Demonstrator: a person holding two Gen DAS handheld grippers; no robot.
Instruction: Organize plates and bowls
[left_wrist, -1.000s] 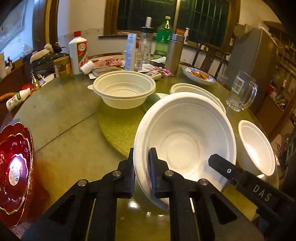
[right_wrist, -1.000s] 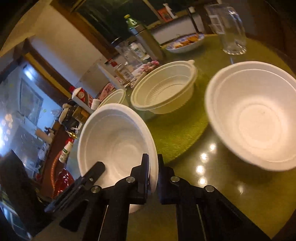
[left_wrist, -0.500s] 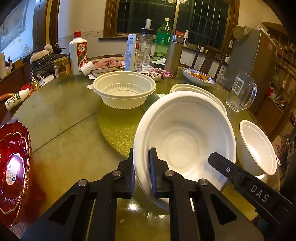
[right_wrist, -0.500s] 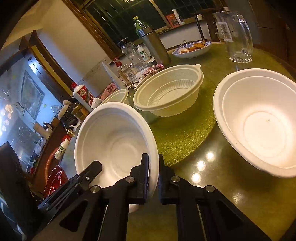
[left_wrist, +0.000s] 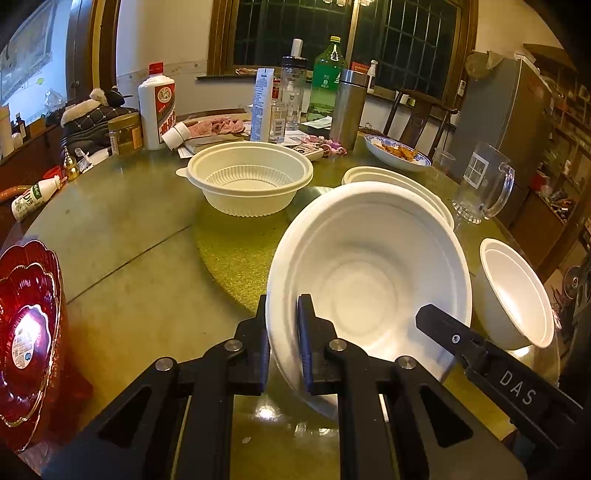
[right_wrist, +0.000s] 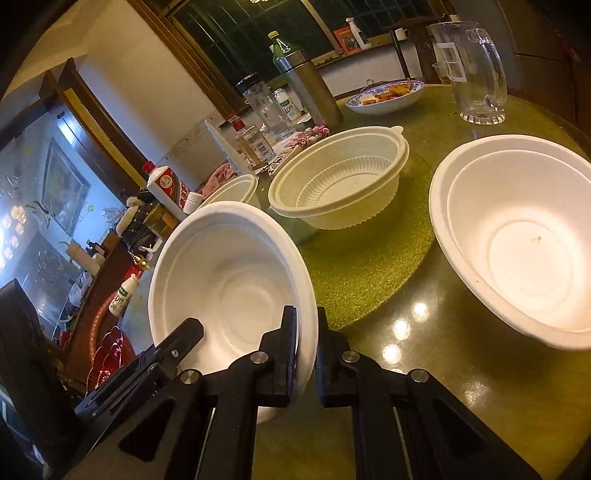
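Observation:
My left gripper (left_wrist: 282, 332) is shut on the near rim of a large white foam bowl (left_wrist: 369, 280), held tilted above the table. My right gripper (right_wrist: 306, 343) is shut on the rim of a smaller white foam bowl (right_wrist: 229, 284); that bowl shows at the right of the left wrist view (left_wrist: 513, 291). The right gripper's finger (left_wrist: 476, 350) crosses in front of the large bowl. In the right wrist view the large bowl (right_wrist: 517, 243) is at the right, with another bowl nested in it. A ribbed white plastic bowl (left_wrist: 249, 181) stands on the green turntable (left_wrist: 236, 251).
White bowls (left_wrist: 391, 177) sit behind the large bowl. A red glass dish (left_wrist: 26, 328) sits at the table's left edge. A glass mug (left_wrist: 484, 184), a blue-rimmed dish of food (left_wrist: 397, 151), bottles (left_wrist: 157, 107) and a steel flask (left_wrist: 347, 107) crowd the far side.
Both held bowls have shifted slightly; the right wrist view has swung level and the large bowl now sits a little nearer its centre. Both grips are unchanged.

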